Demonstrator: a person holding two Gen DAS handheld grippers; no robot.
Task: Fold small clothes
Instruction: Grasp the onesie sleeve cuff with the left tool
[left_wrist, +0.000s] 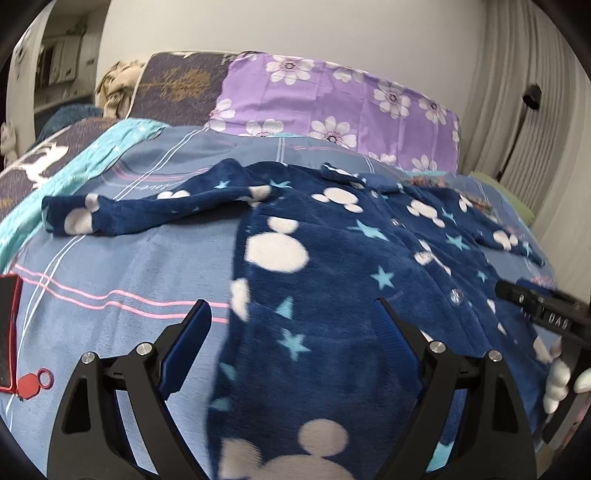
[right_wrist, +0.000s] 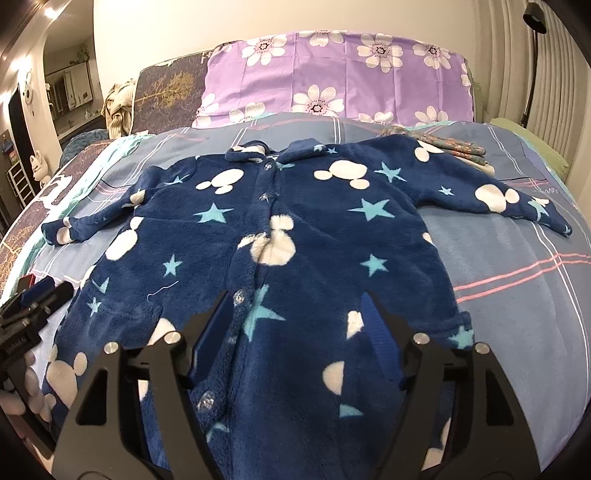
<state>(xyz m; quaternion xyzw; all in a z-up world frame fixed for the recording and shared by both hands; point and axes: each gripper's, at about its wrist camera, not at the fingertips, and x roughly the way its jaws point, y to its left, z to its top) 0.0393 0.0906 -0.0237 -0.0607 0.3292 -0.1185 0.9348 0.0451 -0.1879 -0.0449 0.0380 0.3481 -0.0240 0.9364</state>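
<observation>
Onesie (right_wrist: 295, 240) under right gripper's (right_wrist: 295, 332) spread fingers (right_wrist: 376, 332)

We count one navy fleece sleepsuit (right_wrist: 295, 229) with two sleeves, spread on one blue striped bedcover (right_wrist: 517, 288). Five buttons show down its front. We count two grippers: the left gripper (left_wrist: 291, 310), with two blue-padded fingers, and the right gripper (right_wrist: 295, 299), likewise with two. One purple flowered pillow (right_wrist: 332, 74) lies at the head, one folded patterned cloth (right_wrist: 454, 149) beside the collar, and one red-cased phone (left_wrist: 7, 332) at the edge.
</observation>
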